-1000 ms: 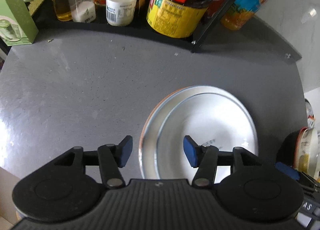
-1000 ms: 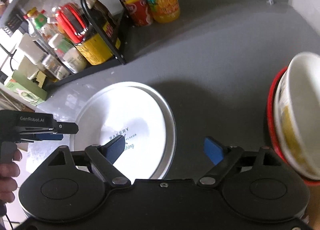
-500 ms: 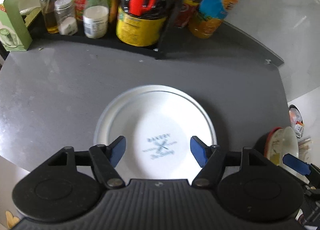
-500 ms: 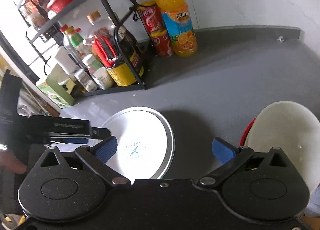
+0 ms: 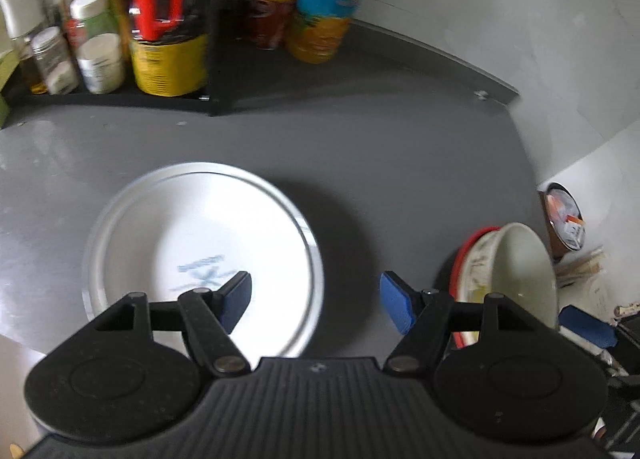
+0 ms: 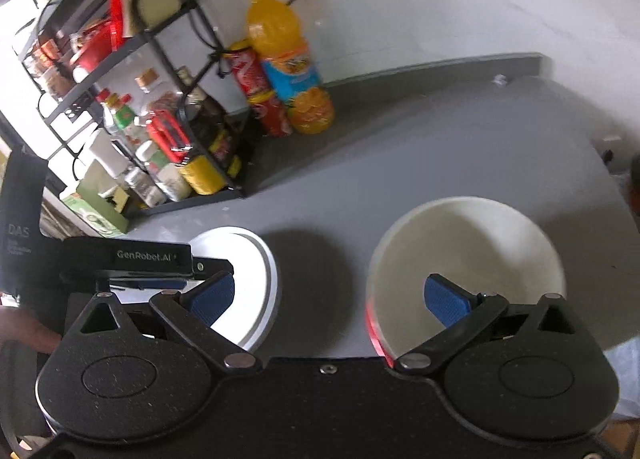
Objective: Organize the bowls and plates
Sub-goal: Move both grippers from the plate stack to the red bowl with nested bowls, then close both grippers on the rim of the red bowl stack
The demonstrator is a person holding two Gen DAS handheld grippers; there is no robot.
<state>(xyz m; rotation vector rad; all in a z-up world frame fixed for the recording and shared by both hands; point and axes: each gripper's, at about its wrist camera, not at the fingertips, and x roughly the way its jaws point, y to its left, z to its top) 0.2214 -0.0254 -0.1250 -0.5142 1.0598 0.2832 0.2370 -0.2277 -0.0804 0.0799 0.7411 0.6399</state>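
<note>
Left wrist view: my left gripper is spread wide, holding nothing. The plate lies flat on the counter under my left finger, empty. Off past my right finger, a bowl sits nested in a red bowl.

Right wrist view: my right gripper gapes wide, empty. The bowl sits beneath my right finger, nothing inside; the plate lies beneath my left.

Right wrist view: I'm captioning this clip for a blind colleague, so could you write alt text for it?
The open right gripper hovers over a grey countertop, between a white plate on its left and a cream bowl nested in a red bowl on its right. The left gripper reaches over the plate; behind stand a condiment rack and an orange juice bottle.
</note>
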